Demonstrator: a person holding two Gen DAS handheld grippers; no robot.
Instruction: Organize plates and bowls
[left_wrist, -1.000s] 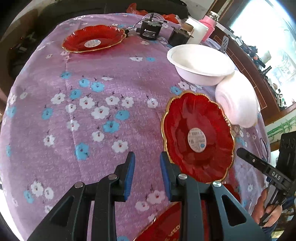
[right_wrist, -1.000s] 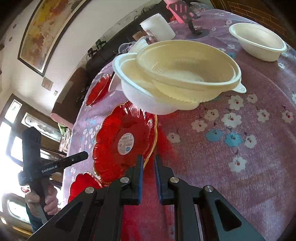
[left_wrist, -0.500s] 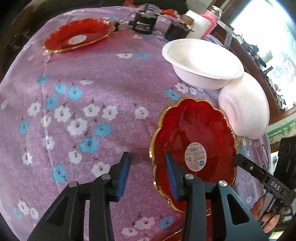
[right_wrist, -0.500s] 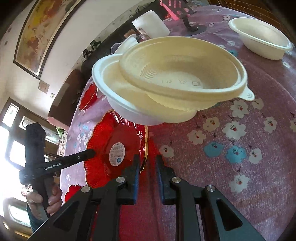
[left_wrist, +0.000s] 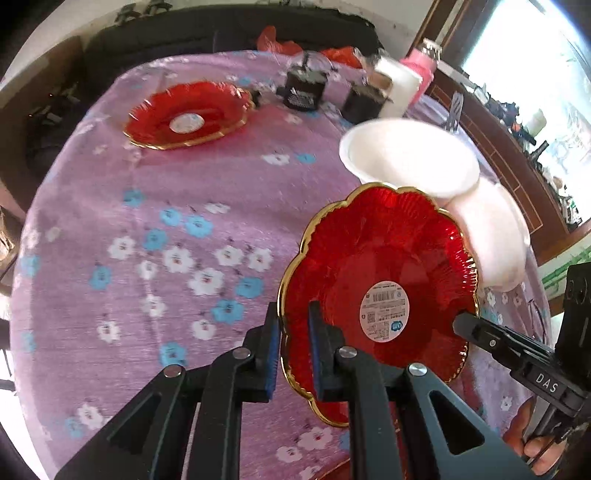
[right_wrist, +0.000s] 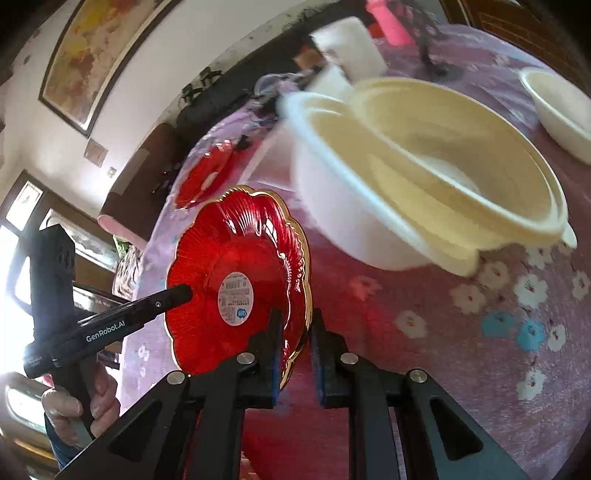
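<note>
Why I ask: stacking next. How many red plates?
3: held plate between left gripper and right gripper; far plate across the table; third plate beneath, mostly hidden.

My left-hand camera looks steeply down its fingers, close over the flowered tablecloth (left_wrist: 155, 206); my right-hand camera faces opposite, angled down. Both share the tilted red plate (left_wrist: 380, 291) (right_wrist: 240, 280) and white bowls (left_wrist: 410, 158) (right_wrist: 424, 177).

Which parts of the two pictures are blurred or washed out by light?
Left wrist view: the white bowl is smeared by motion, and the window at top right is blown out; the held red plate stays sharp. Right wrist view: the nested cream bowls are blurred, the far red plate is soft, and bright window glare fills the left edge.
</note>
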